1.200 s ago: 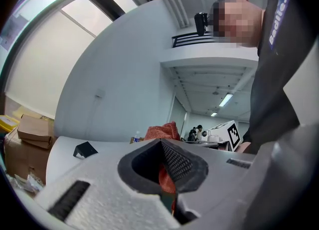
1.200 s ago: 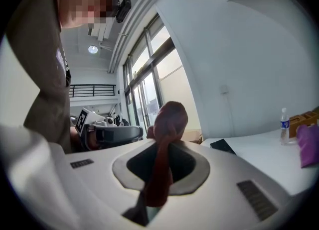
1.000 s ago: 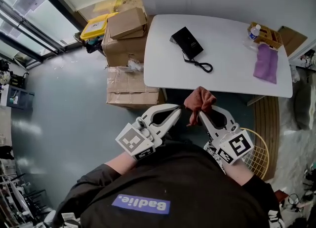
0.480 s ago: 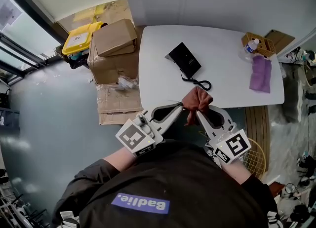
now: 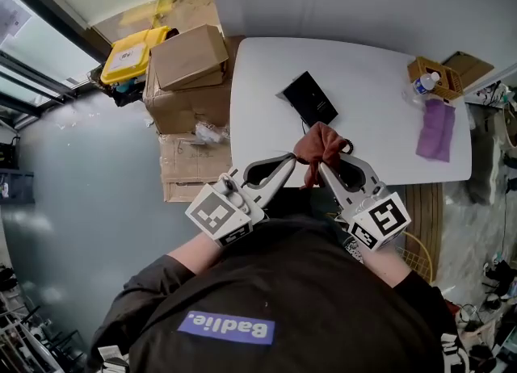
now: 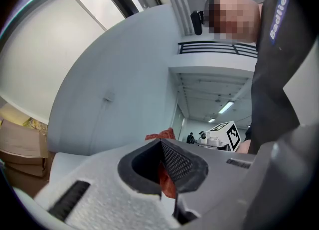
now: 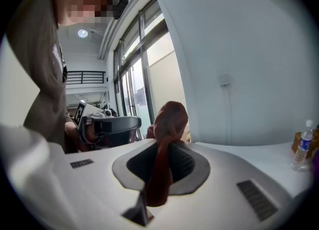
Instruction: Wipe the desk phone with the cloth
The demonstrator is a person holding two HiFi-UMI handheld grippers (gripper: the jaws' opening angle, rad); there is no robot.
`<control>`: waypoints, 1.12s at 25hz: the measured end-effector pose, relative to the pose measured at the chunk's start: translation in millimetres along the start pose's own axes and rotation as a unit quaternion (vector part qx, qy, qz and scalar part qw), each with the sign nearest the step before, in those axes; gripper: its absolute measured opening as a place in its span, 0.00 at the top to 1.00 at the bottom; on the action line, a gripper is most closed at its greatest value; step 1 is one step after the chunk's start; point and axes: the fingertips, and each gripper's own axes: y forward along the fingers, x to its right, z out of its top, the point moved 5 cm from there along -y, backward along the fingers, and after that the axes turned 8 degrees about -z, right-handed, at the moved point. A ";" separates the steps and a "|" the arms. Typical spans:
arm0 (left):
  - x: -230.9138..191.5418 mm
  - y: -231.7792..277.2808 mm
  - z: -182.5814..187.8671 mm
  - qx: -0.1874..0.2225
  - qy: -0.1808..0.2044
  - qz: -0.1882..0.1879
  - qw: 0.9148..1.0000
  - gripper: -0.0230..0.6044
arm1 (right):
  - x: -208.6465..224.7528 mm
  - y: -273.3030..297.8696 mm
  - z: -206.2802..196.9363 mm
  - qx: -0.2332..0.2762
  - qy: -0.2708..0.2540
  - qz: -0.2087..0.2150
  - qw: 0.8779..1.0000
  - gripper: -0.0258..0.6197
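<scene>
**Right jaws pinch cloth, left jaws shut beside it, phone untouched**

My right gripper (image 5: pixel 319 168) has its jaws clamped on the reddish-brown cloth (image 5: pixel 323 144). In the right gripper view a twisted strand runs down the slot between the two jaws and a bunched knob sticks up past the tips. The jaws are as close as the fabric allows.

My left gripper (image 5: pixel 288 161) has its jaws pressed together at the tips, with no spread. The tips sit right against the left side of the cloth bundle. In the left gripper view a sliver of red shows in the slit behind the tips. I can't tell if any fabric is nipped there or just seen through the gap.

Both grippers are held close in front of my chest, tips angled toward each other, over the near edge of the white worktop (image 5: pixel 371 64).

The black desk phone (image 5: pixel 308 98) lies flat on the worktop just beyond the cloth. It is apart from both jaws. Its coiled cord trails toward the near edge and goes out of sight under the bundle.

A purple cloth (image 5: pixel 436 127) and a water bottle (image 5: pixel 422 85) sit at the worktop's right end, well apart from the phone.
</scene>
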 end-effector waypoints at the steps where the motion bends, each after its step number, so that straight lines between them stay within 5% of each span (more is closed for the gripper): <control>1: -4.8 1.8 -2.0 -0.006 0.000 0.014 1.000 0.96 | 5.1 6.0 -1.6 -0.005 0.000 0.011 1.000 0.88; 14: -57.2 49.9 -12.6 0.004 -0.027 0.112 0.993 0.96 | 90.8 84.2 -21.1 -0.051 0.003 0.108 0.993 0.88; 23: -89.9 78.5 -15.6 0.022 -0.022 0.183 0.983 0.96 | 135.7 148.3 -72.6 -0.118 -0.007 0.173 0.978 0.88; 28: -99.2 77.2 -25.2 -0.002 -0.038 0.214 0.976 0.96 | 140.0 182.2 -102.4 -0.142 -0.018 0.193 0.971 0.88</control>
